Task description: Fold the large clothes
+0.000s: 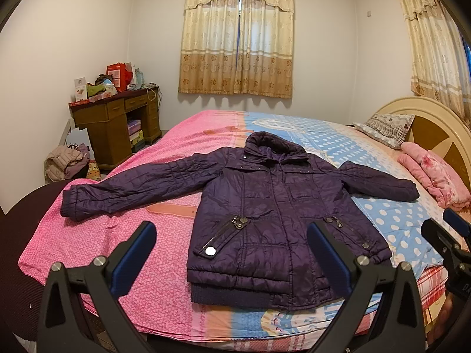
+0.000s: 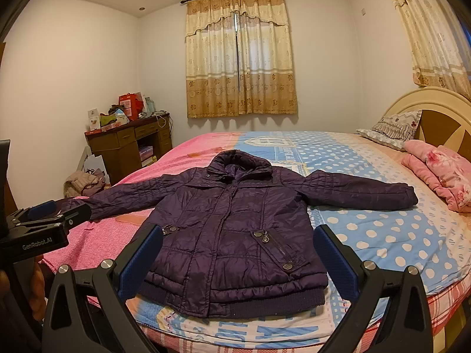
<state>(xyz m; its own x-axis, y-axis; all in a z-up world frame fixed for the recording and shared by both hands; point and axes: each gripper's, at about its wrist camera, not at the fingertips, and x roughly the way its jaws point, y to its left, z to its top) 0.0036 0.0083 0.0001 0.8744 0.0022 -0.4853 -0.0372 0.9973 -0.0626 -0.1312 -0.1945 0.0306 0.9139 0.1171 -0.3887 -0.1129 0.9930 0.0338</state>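
Plainly, the purple jacket point(image 1: 273, 220) lies flat, front up, on the bed point(image 1: 117, 235), sleeves spread. Left gripper point(image 1: 232, 253) and right gripper point(image 2: 238, 256) hover near its hem, jaws spread, empty. It looks puffy, slick and light; pinch a sleeve cuff first.

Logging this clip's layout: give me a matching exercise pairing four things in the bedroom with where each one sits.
Things:
1. purple jacket
2. folded pink blanket
3. patterned pillow
4. heap of clothes

Places:
A. on the floor beside the wooden desk
B. propped against the headboard
C. spread flat in the middle of the bed, sleeves out to both sides
D. on the bed near the headboard, in front of the pillow

Pairs: 1-C, 2-D, 3-B, 4-A
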